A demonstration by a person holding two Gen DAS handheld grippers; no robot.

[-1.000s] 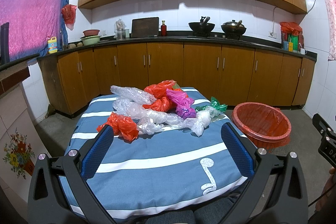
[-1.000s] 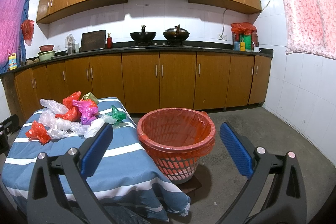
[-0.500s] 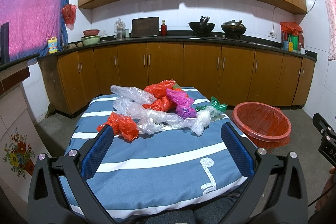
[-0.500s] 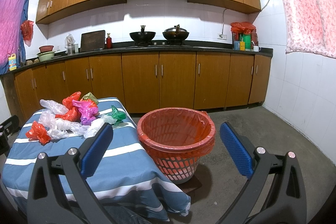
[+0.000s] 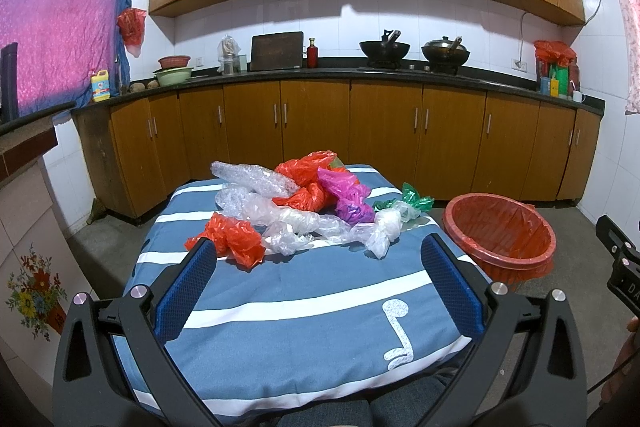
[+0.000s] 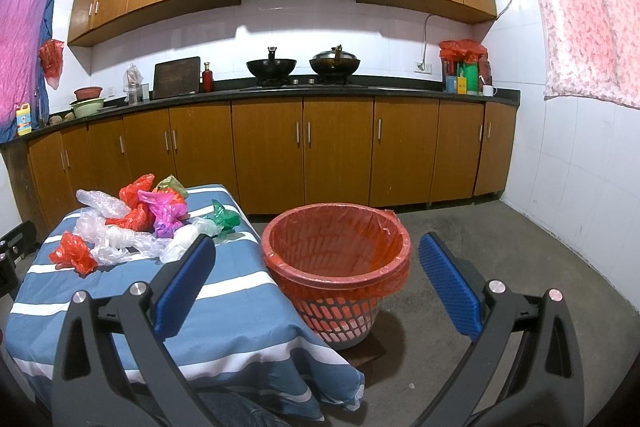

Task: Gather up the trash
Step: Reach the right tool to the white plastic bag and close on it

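Left wrist view: crumpled red, clear, magenta and green plastic bags (image 5: pixel 296 211) heap on a blue-striped worktop (image 5: pixel 304 307); both tools gape wide, empty, in a wood-cabinet kitchen.

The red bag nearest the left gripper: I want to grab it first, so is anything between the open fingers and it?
Nothing visible. The red bag lies on the striped tablecloth just beyond the left gripper, with only bare cloth between. The clear bags sit beside it, not in front.
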